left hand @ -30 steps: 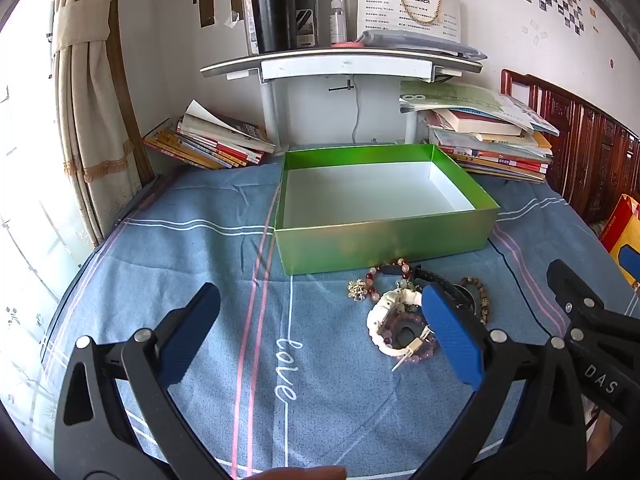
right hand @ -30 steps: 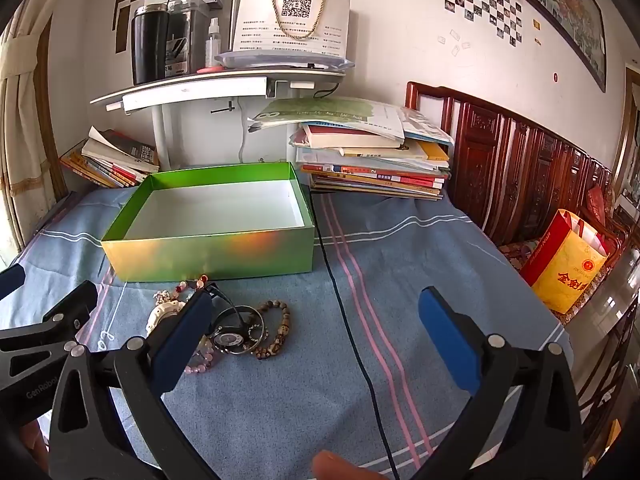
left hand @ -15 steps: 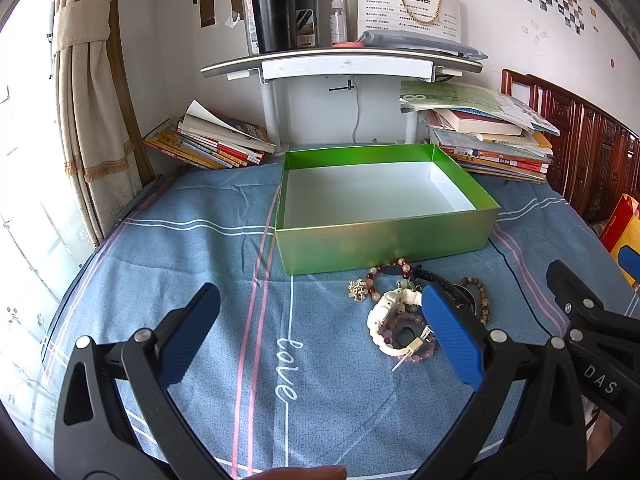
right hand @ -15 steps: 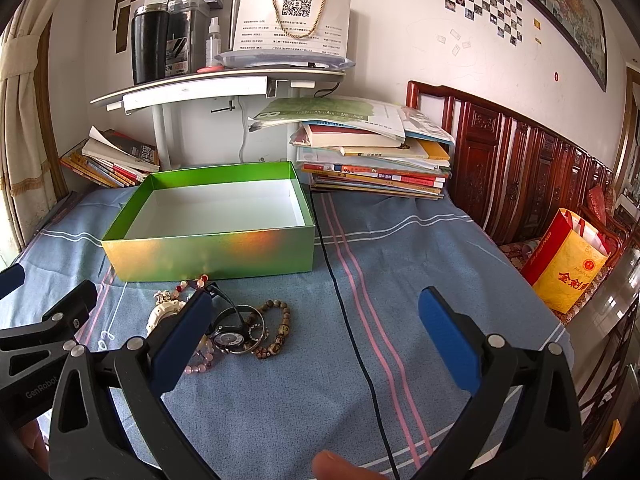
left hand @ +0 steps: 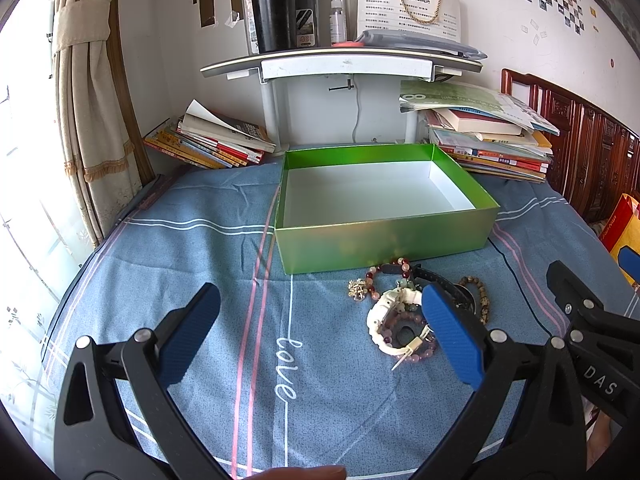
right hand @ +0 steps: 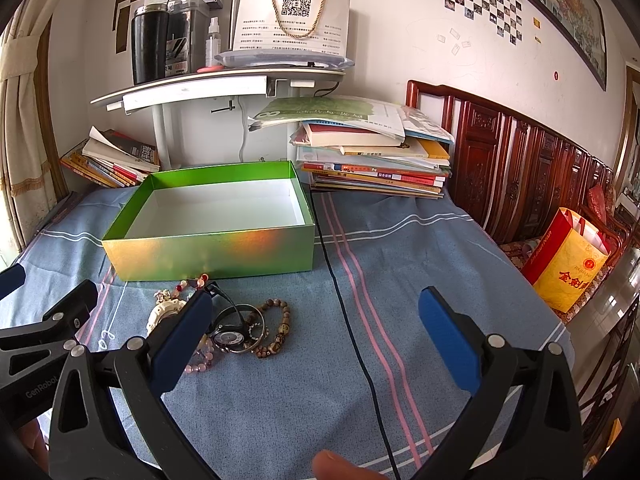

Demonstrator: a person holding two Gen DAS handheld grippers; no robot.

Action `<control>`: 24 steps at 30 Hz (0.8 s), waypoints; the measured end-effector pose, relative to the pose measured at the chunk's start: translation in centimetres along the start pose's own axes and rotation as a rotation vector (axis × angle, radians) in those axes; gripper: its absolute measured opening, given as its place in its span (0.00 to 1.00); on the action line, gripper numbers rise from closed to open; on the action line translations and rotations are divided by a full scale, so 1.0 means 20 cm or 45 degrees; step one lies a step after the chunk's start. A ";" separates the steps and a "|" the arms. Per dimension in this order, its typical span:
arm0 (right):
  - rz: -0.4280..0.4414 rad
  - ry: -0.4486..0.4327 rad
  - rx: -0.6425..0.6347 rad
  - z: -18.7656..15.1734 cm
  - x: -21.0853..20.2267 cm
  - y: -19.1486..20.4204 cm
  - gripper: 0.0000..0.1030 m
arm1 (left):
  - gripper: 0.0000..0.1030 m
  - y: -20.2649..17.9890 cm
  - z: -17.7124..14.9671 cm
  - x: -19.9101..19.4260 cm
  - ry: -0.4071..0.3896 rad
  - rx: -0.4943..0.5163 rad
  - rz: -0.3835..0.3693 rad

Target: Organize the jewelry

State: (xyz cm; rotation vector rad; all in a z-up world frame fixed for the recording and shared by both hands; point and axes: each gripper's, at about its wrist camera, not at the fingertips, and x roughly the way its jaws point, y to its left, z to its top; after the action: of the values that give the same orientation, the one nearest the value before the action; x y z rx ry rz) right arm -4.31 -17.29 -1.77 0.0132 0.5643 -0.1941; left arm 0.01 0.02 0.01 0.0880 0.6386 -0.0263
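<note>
A green box (left hand: 384,240) (right hand: 208,252) with a white inside stands empty on the blue cloth. Just in front of it lies a heap of jewelry: a white watch (left hand: 390,312) (right hand: 162,314), pink bead bracelets (left hand: 416,354) (right hand: 200,364), a red bead string (left hand: 394,263), a black watch (right hand: 232,334) and a brown bead bracelet (right hand: 278,326). My left gripper (left hand: 320,340) is open, with the heap by its right finger. My right gripper (right hand: 312,340) is open, its left finger over part of the heap. Nothing is held.
Book stacks (left hand: 488,140) (right hand: 376,156) flank a white shelf stand (left hand: 340,64) behind the box. A black cable (right hand: 352,320) runs across the blue cloth (left hand: 180,260). A wooden bench (right hand: 520,160) and a yellow bag (right hand: 568,268) stand right; a curtain (left hand: 88,100) hangs left.
</note>
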 end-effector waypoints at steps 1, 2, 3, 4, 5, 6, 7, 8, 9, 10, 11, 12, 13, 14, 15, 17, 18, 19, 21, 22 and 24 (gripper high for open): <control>0.000 0.000 0.000 0.00 0.00 0.00 0.98 | 0.97 0.00 0.00 0.00 0.000 0.000 0.000; 0.000 0.001 0.000 0.00 0.00 0.00 0.98 | 0.97 0.00 0.00 0.00 0.000 0.000 0.000; 0.001 0.001 0.000 0.00 0.00 0.00 0.98 | 0.97 0.00 0.00 0.00 0.000 0.001 0.000; 0.000 0.001 0.000 0.00 0.00 0.00 0.98 | 0.97 0.00 0.00 0.00 0.001 0.001 0.000; 0.000 0.001 0.000 0.00 0.00 0.00 0.98 | 0.97 0.00 0.00 0.00 0.000 0.001 0.000; 0.000 0.001 0.000 0.00 0.00 0.00 0.98 | 0.97 0.00 0.00 0.00 0.000 0.000 0.000; 0.000 0.001 0.001 0.00 0.00 0.00 0.98 | 0.97 0.00 0.00 0.00 0.001 0.000 -0.001; 0.000 0.000 0.001 0.00 0.00 0.00 0.98 | 0.97 0.00 0.00 0.00 0.000 0.000 -0.001; 0.000 -0.001 0.001 0.00 0.00 0.00 0.98 | 0.97 0.00 0.00 0.00 -0.001 0.000 0.000; 0.000 0.000 0.001 0.00 0.00 0.00 0.98 | 0.97 0.00 0.00 0.00 -0.001 0.000 0.000; 0.000 0.002 0.001 0.00 0.00 0.00 0.98 | 0.97 0.00 0.00 0.00 0.000 0.000 0.000; 0.001 0.003 0.001 0.00 0.00 0.00 0.98 | 0.97 0.00 0.00 0.00 0.001 0.001 0.000; 0.001 0.003 0.001 0.00 0.00 0.00 0.98 | 0.97 0.00 0.00 0.00 0.001 0.001 0.000; 0.001 0.003 0.001 0.00 0.00 0.00 0.98 | 0.97 0.00 0.00 0.00 0.000 0.001 0.000; 0.001 0.003 0.001 0.00 0.01 0.01 0.98 | 0.97 0.00 0.00 0.00 0.000 0.001 -0.001; 0.001 0.003 0.001 0.00 0.01 0.01 0.98 | 0.97 0.00 0.00 0.00 0.000 0.001 0.000; 0.001 0.003 0.002 0.00 0.01 0.01 0.98 | 0.97 0.00 0.00 0.00 0.000 0.001 0.000; 0.001 0.003 0.002 0.00 0.01 0.01 0.98 | 0.97 0.00 0.00 0.00 0.000 0.001 -0.001; 0.001 0.006 0.001 0.00 0.01 0.01 0.98 | 0.97 0.00 0.00 0.00 0.001 0.001 0.000; 0.002 0.004 0.001 0.00 0.01 0.00 0.98 | 0.97 0.00 0.00 0.00 0.002 0.001 0.000; 0.001 0.004 0.001 0.00 0.01 0.00 0.98 | 0.97 -0.01 0.03 -0.02 0.001 0.000 0.000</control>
State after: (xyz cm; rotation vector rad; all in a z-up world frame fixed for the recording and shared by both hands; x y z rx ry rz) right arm -4.21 -17.28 -1.92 0.0148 0.5673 -0.1936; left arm 0.07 -0.23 0.65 0.0883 0.6391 -0.0263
